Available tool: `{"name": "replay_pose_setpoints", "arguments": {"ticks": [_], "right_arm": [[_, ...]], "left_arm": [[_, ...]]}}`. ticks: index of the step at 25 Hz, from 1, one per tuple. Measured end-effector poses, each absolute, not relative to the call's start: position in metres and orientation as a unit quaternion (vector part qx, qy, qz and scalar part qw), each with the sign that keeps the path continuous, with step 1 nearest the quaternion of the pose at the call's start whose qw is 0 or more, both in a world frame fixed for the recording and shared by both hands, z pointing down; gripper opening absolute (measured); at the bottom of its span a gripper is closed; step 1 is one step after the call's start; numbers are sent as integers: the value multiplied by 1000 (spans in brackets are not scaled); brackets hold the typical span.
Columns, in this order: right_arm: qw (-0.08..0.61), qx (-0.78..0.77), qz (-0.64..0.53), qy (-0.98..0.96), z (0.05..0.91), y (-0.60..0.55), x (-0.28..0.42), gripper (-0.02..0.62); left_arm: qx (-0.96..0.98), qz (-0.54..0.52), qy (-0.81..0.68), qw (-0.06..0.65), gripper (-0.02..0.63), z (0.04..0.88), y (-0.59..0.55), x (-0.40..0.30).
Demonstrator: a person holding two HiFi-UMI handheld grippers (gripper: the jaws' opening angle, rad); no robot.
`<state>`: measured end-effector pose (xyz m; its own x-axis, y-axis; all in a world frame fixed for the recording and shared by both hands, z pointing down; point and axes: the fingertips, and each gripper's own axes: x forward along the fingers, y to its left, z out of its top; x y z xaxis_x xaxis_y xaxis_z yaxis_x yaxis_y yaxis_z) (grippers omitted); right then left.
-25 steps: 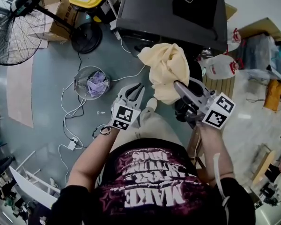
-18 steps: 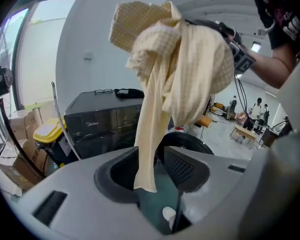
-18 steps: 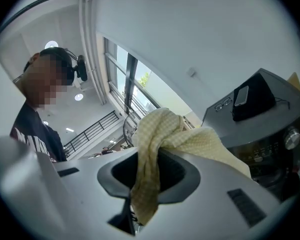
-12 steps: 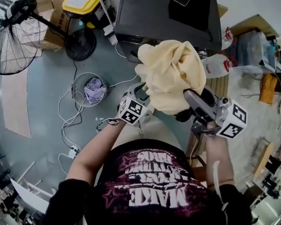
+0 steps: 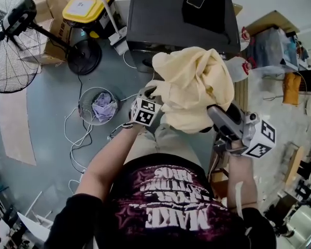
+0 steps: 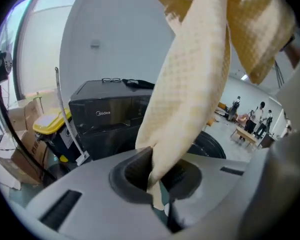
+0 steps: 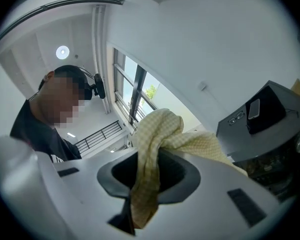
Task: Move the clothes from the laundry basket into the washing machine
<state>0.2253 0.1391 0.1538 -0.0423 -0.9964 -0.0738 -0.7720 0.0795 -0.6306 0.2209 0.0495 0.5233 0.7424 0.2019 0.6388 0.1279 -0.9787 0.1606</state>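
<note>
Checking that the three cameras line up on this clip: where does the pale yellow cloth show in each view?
Head view: the yellow cloth is bunched at centre, just below the black machine.
Left gripper view: it hangs from top right down to bottom centre.
Right gripper view: it is draped at lower centre.
Shared landmark: the black machine, mid-left in the left gripper view, far right in the right gripper view.

Black T-shirt (image 5: 171,211) with pink-white lettering, beige trousers (image 5: 163,141) — grey left hand-held gripper (image 5: 150,93) and right hand-held gripper (image 5: 215,113) bear square-marked cubes.
</note>
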Motion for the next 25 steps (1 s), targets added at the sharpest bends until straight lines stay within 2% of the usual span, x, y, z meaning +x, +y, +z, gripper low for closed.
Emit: {"name": "replay_pose_setpoints", "arguments": {"ticks": [3,6,9,18,21,25], "right_arm": [[228,-685,-230,653,183,150,235,87],[148,-732,-252,616,227,154,242,87],[75,-757,-276,588,274,151,241,87],[-65,-787,-345,508,373,142,233,89],[-58,-782,-350,513,377,128,223,89],[-10,-766,-361,531,376,108,208,99]], "left_arm": [[939,316,111,80,12,501,39,216],[947,277,128,103,12,474,31,211],[953,245,143,108,12,447,33,212],[962,178,179,104,12,380,53,219],[962,178,190,85,12,376,60,218],[963,182,191,64,12,378,65,215]]}}
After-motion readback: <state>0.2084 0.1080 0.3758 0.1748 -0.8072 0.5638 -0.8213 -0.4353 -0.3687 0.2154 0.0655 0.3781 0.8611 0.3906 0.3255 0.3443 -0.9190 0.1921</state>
